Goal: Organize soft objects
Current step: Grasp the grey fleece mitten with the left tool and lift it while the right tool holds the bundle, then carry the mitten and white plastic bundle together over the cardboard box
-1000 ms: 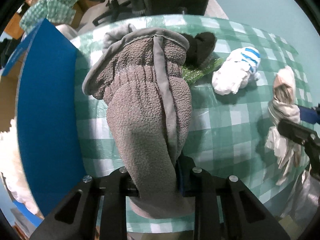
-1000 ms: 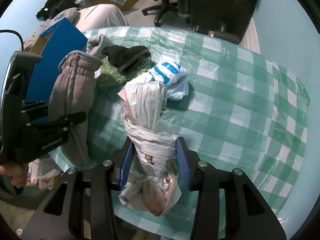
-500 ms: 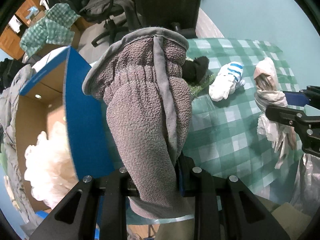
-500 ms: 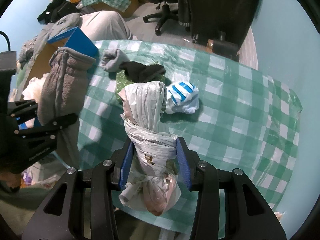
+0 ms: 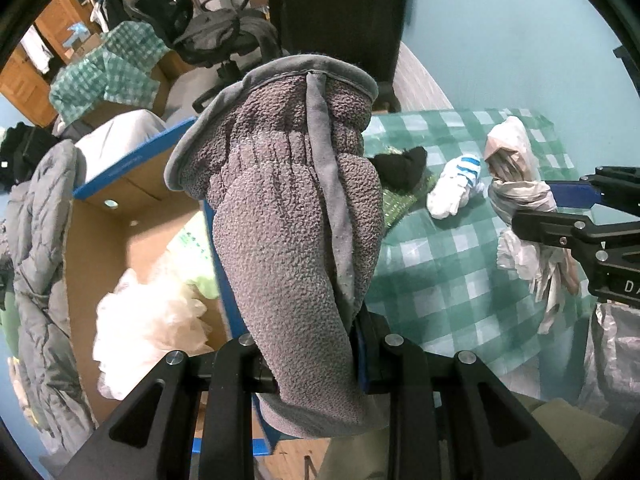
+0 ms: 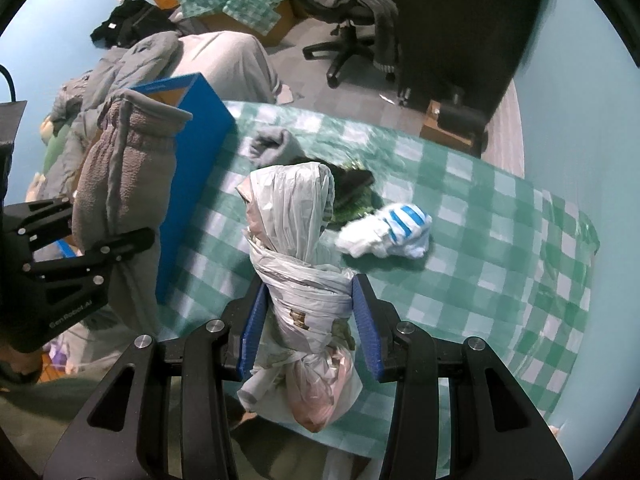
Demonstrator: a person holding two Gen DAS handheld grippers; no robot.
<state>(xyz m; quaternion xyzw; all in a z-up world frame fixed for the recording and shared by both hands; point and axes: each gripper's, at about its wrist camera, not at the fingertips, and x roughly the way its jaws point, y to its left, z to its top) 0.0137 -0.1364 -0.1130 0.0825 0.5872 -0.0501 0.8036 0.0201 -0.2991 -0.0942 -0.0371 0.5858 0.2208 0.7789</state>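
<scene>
Left hand-held gripper [image 5: 312, 364] still clenching the grey fleece mitten [image 5: 288, 240], now hanging over the open blue cardboard box [image 5: 132, 168] instead of the checked surface [image 5: 440, 272]. Right hand-held gripper [image 6: 308, 320] still gripping the knotted plastic bag bundle [image 6: 300, 280] (lifted further off the cloth than before). Lying on the surface beyond: striped sock [image 6: 392, 228], black item [image 5: 400, 164], glittery green piece [image 6: 352, 208].

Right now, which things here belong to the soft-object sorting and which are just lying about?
Job:
grey fleece mitten in left gripper
tied plastic bag bundle in right gripper
blue cardboard box
white-and-blue striped sock
black sock

Lying about:
office chair
grey jacket
</scene>
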